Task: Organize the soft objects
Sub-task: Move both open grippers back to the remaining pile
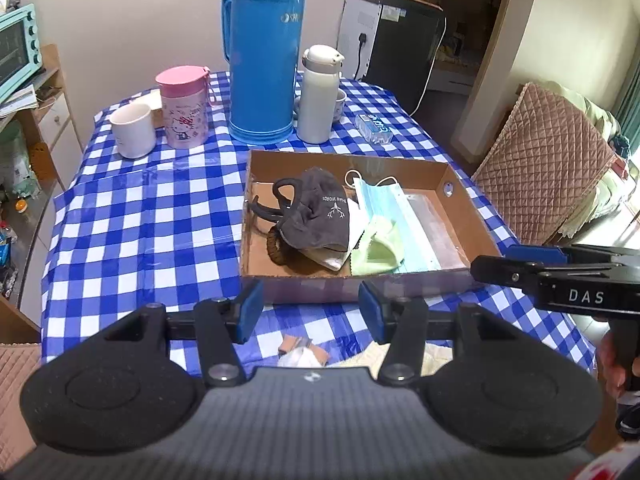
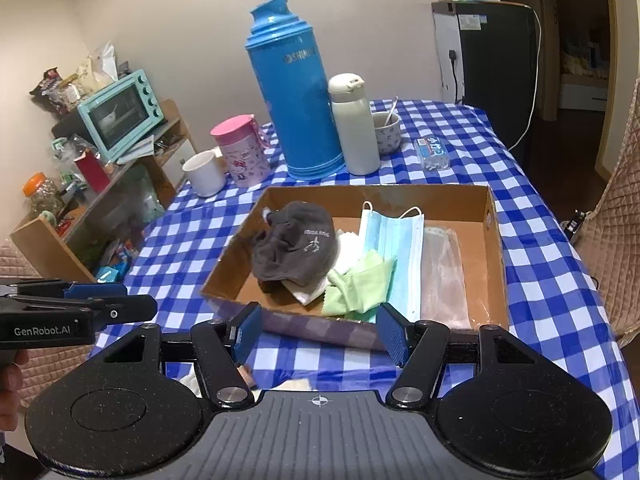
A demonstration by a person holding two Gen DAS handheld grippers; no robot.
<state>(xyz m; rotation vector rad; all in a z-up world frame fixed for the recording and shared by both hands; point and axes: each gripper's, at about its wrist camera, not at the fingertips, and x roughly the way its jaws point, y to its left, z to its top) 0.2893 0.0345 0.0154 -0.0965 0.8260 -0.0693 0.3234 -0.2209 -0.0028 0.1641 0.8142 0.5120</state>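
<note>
Both grippers, left (image 1: 311, 312) and right (image 2: 319, 334), hover empty with jaws apart just before the cardboard box (image 2: 494, 240). Inside the box lie a grey cap (image 2: 298, 246), green cloth (image 2: 360, 286) and blue mask (image 2: 396, 252).

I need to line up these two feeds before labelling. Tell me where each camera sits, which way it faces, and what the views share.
Left wrist view: mounted on the left tool, angled down over the table's near edge at the cardboard tray; shows its own open fingers, plus the right tool entering at right.
Right wrist view: mounted on the right tool, facing the same tray from further right; the left tool enters at left.
Shared: tray, grey cap, blue thermos, checked tablecloth.
</note>
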